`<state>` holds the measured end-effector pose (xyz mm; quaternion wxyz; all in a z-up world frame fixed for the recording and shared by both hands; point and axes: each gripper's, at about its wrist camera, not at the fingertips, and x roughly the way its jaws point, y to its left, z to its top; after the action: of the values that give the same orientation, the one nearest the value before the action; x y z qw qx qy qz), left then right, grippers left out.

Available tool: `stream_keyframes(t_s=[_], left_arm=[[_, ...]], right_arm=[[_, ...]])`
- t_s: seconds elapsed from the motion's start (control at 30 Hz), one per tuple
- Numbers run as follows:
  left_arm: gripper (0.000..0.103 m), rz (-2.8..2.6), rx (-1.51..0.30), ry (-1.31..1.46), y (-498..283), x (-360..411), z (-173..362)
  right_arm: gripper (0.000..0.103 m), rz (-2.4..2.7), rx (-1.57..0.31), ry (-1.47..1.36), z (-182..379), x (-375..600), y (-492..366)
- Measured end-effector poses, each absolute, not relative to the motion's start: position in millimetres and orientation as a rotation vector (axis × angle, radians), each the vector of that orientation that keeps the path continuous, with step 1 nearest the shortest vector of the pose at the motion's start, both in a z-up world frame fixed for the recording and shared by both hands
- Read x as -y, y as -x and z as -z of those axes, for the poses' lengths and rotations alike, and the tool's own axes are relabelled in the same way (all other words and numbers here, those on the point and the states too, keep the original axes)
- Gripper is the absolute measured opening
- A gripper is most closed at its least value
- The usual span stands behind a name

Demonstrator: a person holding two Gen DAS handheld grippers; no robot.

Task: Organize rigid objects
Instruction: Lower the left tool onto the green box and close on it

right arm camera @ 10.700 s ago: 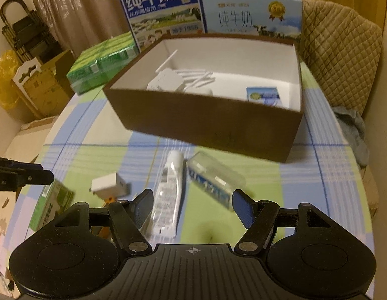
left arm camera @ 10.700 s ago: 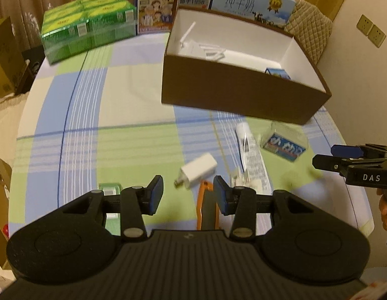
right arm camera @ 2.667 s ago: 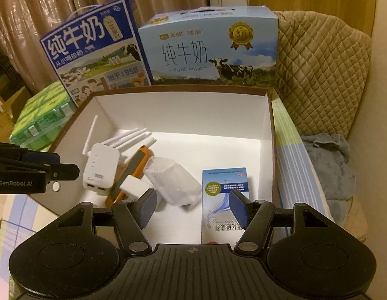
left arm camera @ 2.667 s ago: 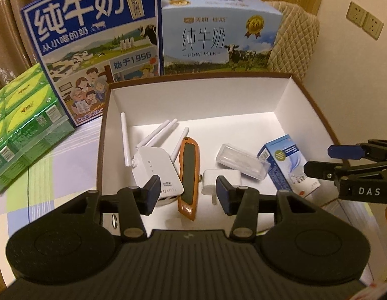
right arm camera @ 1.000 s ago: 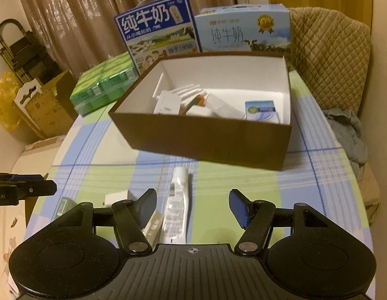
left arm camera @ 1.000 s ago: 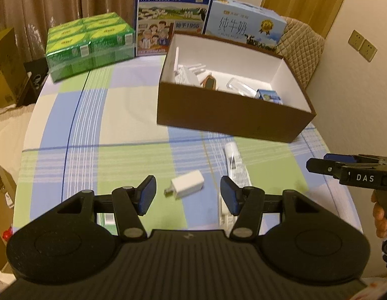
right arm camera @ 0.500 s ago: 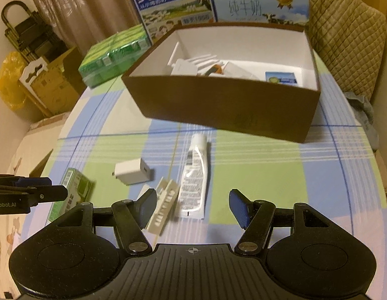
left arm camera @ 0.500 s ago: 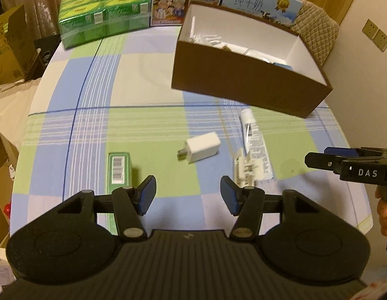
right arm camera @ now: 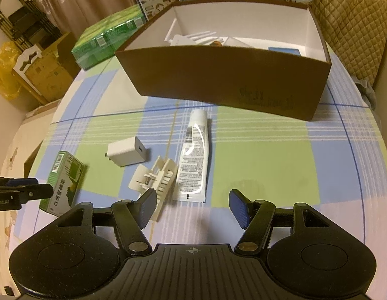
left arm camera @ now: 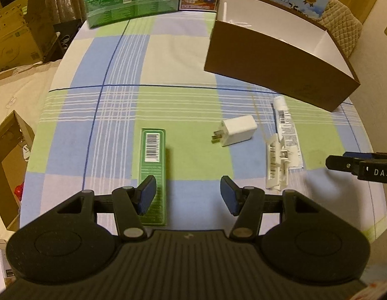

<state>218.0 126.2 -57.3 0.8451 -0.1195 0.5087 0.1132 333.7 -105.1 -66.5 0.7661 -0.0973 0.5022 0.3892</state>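
Some things lie already in the brown box (right arm camera: pixel 226 75), but the green carton (left arm camera: pixel 153 175), charger (left arm camera: pixel 237 133), tube (right arm camera: pixel 194 155) and white clip (right arm camera: pixel 155 178) wait on the table, and the left gripper (left arm camera: pixel 188 196) and right gripper (right arm camera: pixel 192 206) are both released, holding nothing

- Green carton (left arm camera: pixel 153 167): long slim box, lying flat lengthwise, barcode at far end, nearest-left of the loose items on the checked cloth.
- White charger (left arm camera: pixel 237 133): small white cube plug, on its side, prongs pointing left, mid-table, right of the carton and apart from it.
- White clip rack (left arm camera: pixel 277 166): ribbed plastic piece, lying flat, near-right of the charger, touching the tube's near end.
- Tube (left arm camera: pixel 286 127): white, printed label, lying flat, cap toward the box.
- Brown box (right arm camera: pixel 226 77): open top, white inside, far right; white router with antennas (right arm camera: pixel 185 38), small blue carton (right arm camera: pixel 284 50) inside.
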Motion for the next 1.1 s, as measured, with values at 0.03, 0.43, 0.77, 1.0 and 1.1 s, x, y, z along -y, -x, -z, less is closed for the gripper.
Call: stream_keyframes(t_s=[0.03,0.43,0.77,1.0,1.1], left_arm=[[0.053,-0.25,-1.073,0.244,-218,-128,58],[0.053,-0.323,-1.125,0.189,-233,-148,88],[0.053,-0.32,-1.177,0.156,-251,-151,113],[0.048,-0.303,-1.179,0.125,-257,-148,119],[0.03,-0.283,-1.173,0.098,-259,-145,119]], right_arm=[[0.061,-0.843,-1.095,0.211,68,104,-334],[0.061,-0.812,-1.117,0.216,77,102,-344],[0.061,-0.787,-1.13,0.225,84,97,-355],[0.061,-0.782,-1.136,0.23,87,92,-362],[0.061,-0.78,-1.139,0.233,90,89,-365]])
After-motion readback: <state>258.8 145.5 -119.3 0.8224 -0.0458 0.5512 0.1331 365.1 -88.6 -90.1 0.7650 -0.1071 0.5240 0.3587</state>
